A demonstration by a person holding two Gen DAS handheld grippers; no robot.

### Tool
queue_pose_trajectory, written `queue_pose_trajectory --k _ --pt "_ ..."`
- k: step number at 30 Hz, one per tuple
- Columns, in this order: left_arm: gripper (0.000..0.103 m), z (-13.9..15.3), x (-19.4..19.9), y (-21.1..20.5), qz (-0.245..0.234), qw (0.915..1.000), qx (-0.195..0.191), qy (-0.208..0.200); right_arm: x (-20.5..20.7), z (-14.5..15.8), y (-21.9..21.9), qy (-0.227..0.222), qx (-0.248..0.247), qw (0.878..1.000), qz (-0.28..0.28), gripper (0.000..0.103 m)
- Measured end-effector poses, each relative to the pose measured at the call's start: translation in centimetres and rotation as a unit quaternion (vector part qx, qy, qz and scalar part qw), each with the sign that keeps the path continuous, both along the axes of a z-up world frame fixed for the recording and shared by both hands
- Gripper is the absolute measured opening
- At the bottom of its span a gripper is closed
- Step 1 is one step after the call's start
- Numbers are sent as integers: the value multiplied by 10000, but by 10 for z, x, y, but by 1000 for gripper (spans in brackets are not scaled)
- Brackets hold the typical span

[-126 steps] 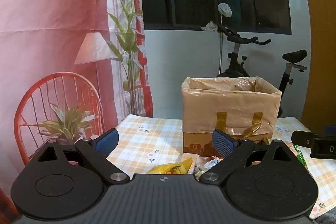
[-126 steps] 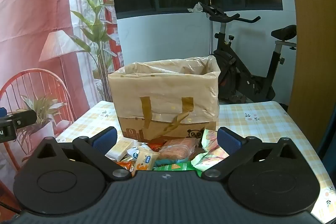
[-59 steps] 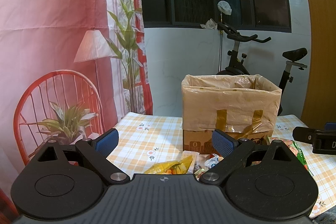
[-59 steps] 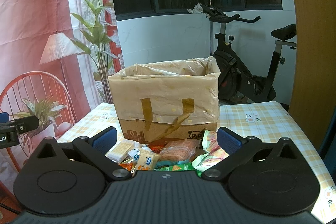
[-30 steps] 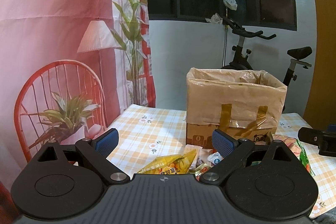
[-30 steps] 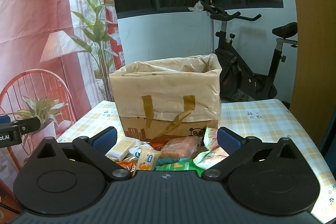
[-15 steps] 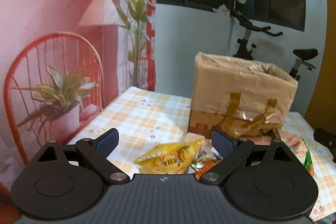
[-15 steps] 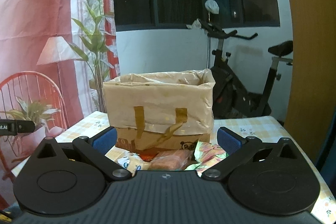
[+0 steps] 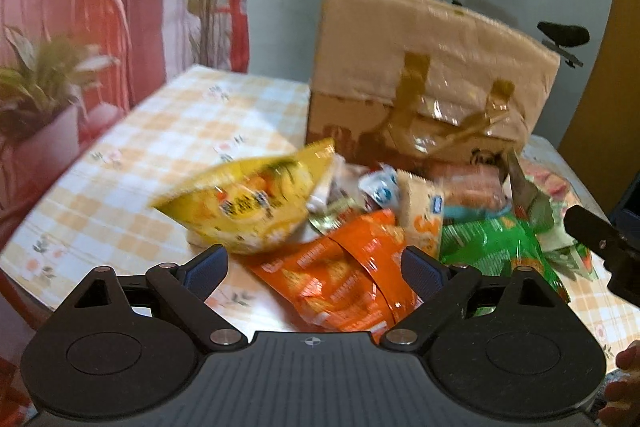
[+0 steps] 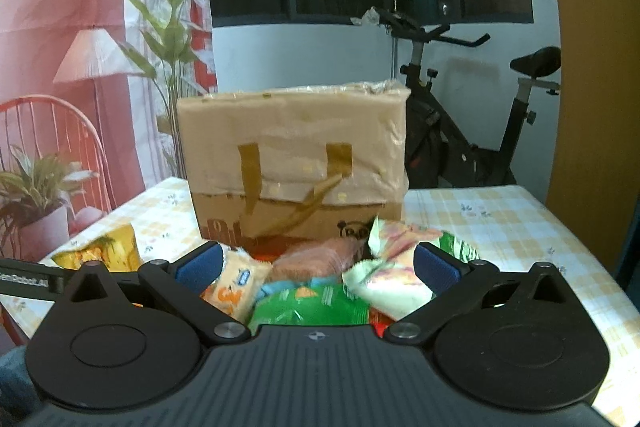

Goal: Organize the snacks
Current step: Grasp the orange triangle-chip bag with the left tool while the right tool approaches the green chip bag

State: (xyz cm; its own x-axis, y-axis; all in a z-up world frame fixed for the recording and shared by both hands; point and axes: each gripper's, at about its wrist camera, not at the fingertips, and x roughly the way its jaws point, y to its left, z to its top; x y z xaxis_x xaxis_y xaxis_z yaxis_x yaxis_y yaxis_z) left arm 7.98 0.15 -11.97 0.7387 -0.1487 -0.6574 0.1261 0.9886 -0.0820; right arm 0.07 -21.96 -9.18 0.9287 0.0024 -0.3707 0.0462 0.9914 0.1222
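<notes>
Left tongs (image 9: 316, 267) apart over orange packet (image 9: 344, 279), right tongs (image 10: 316, 267) apart over green packet (image 10: 308, 303)

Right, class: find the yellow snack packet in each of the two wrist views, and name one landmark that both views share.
Left wrist view: the yellow snack packet lies left of centre, at the left end of the snack pile, just beyond the left gripper.
Right wrist view: it shows at the lower left edge, partly hidden behind the gripper body.
Shared landmark: the lined cardboard box standing behind the pile.
</notes>
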Motion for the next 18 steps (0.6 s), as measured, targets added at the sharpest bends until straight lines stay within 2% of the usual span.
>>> queue_pose_trajectory --k 6,11,15,18 --pt "94 -19 12 -1 -37 9990 -305 311 4 -17 -2 149 1 9999 82 103" --pt "92 -25 19 6 13 9953 -871 416 6 -22 -5 162 78 9998 132 103" --pt "92 -27 21 8 78 9938 -998 485 8 -25 -5 206 110 9996 186 103" --pt "92 -33 27 15 102 9857 -1491 775 10 -27 -3 233 115 9994 244 103"
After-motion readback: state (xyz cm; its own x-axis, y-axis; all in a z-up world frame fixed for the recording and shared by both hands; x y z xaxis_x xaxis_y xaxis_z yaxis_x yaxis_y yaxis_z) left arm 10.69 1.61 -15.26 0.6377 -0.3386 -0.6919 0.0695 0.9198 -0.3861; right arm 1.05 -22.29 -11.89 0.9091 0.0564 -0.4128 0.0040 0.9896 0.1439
